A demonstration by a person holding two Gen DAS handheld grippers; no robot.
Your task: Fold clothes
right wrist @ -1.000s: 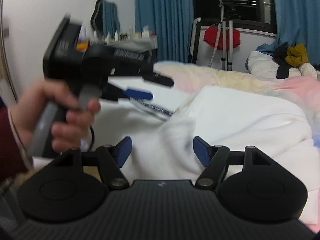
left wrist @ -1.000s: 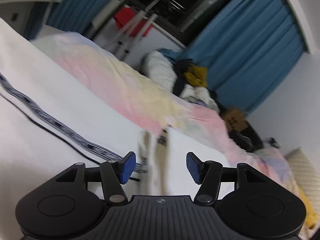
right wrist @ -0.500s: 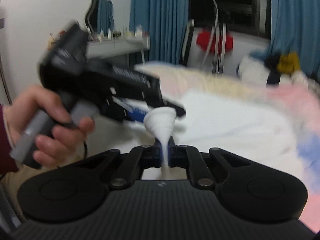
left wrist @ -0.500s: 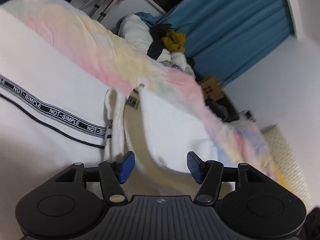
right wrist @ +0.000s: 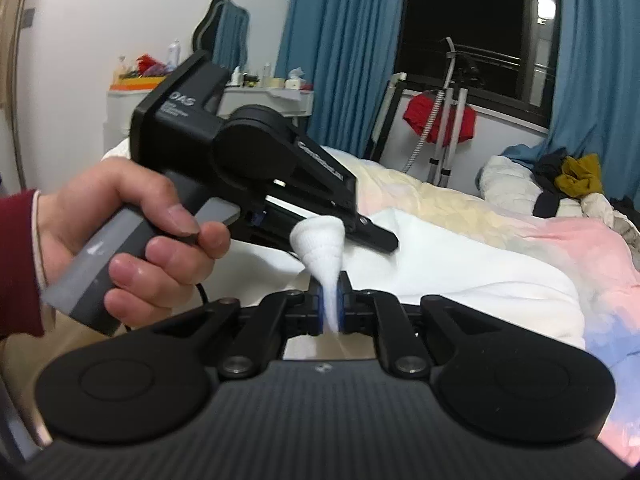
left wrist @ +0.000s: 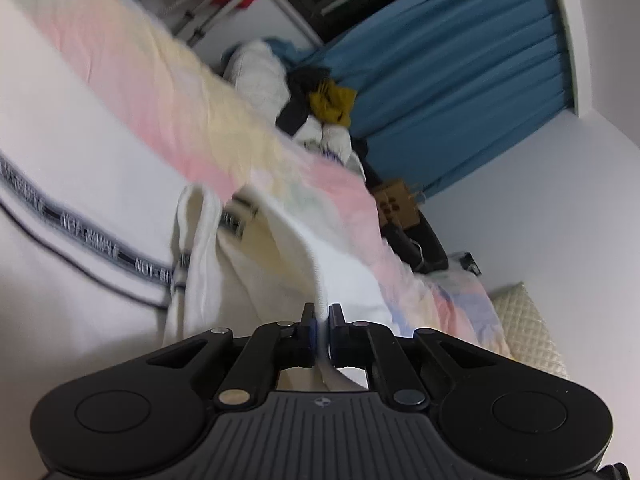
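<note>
A white garment (left wrist: 92, 184) with a grey lettered stripe lies on the bed, and it also shows in the right wrist view (right wrist: 460, 264). My left gripper (left wrist: 320, 326) is shut on a white ribbed edge of it, near its collar. My right gripper (right wrist: 331, 310) is shut on another bunched white part of the garment, which sticks up as a cone (right wrist: 320, 246). In the right wrist view the left gripper (right wrist: 372, 236) is held by a hand just beyond and left of the right one.
A pastel pink and yellow duvet (left wrist: 168, 92) covers the bed behind the garment. A heap of clothes (right wrist: 560, 184) lies at the far side. A drying rack (right wrist: 444, 120), blue curtains (right wrist: 340, 48) and a dresser (right wrist: 256, 96) stand behind.
Both grippers were open a second ago. The right one shut on the white fabric half a second ago, then the left one shut on the garment's edge. The left gripper moved closer to the garment.
</note>
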